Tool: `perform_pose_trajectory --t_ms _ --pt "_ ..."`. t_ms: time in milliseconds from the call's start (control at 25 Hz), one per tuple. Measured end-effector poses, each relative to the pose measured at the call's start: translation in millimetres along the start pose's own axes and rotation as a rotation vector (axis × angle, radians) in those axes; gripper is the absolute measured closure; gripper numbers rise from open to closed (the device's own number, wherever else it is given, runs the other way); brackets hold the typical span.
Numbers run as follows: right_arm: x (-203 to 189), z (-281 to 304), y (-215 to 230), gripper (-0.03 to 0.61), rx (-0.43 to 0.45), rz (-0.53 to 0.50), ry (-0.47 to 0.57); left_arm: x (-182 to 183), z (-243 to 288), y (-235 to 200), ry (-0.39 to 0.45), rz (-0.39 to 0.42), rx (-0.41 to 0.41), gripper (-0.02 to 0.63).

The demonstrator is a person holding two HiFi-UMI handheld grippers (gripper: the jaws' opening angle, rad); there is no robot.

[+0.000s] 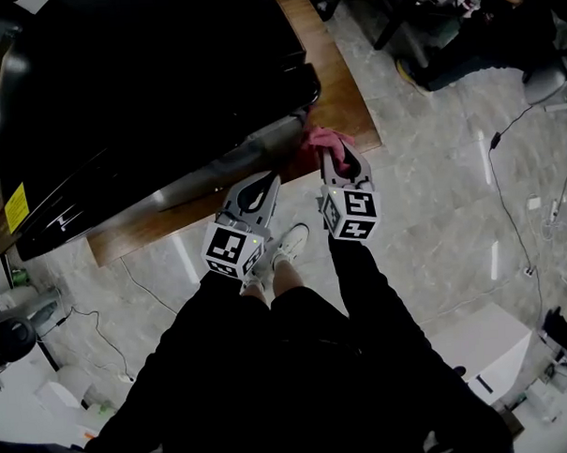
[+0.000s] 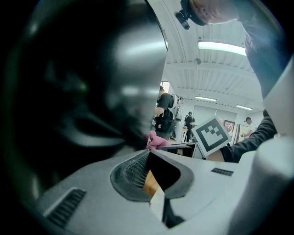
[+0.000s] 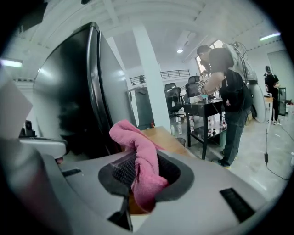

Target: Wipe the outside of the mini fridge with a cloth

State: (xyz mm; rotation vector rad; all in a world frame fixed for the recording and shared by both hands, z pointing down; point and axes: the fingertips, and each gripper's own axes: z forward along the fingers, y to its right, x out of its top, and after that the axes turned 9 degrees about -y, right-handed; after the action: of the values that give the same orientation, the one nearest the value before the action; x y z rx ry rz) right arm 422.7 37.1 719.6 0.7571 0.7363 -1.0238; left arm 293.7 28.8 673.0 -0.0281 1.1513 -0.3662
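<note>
The black mini fridge stands on a wooden table. Its glossy side fills the left of the left gripper view and of the right gripper view. My right gripper is shut on a pink cloth at the fridge's lower right corner. The cloth bunches up out of the gripper. My left gripper is shut with nothing in it, its tip close to the fridge's front lower edge. From the left gripper the cloth shows just ahead.
The table's near edge runs just in front of my shoes. Cables trail over the tiled floor at the right, and a white box stands at lower right. A person stands at a desk behind.
</note>
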Motion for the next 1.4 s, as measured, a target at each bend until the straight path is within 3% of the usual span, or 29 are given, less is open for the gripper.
perform_pose_trajectory --t_ms 280,600,760,1040,1400 --pt "97.3 -88.7 -17.0 0.486 0.126 -0.094 0.2 73.9 -51.9 53.1 0.042 0.055 -0.07 0.607" --pt "196.4 -209.5 -90.8 0.485 0.333 -0.194 0.321 174.1 -147.0 84.0 0.073 0.06 -0.017 0.607" --pt "235.1 -254.9 -146.5 0.485 0.41 -0.298 0.351 224.7 -208.2 81.1 0.152 0.065 0.038 0.607" --pt "297.4 -282.9 -249.4 0.485 0.56 -0.46 0.332 297.6 -292.8 48.9 0.206 0.097 0.128 0.607" --pt "390.7 -244.5 -396.3 0.485 0.652 -0.728 0.288 379.9 -396.4 -61.1 0.317 0.168 0.28 0.607"
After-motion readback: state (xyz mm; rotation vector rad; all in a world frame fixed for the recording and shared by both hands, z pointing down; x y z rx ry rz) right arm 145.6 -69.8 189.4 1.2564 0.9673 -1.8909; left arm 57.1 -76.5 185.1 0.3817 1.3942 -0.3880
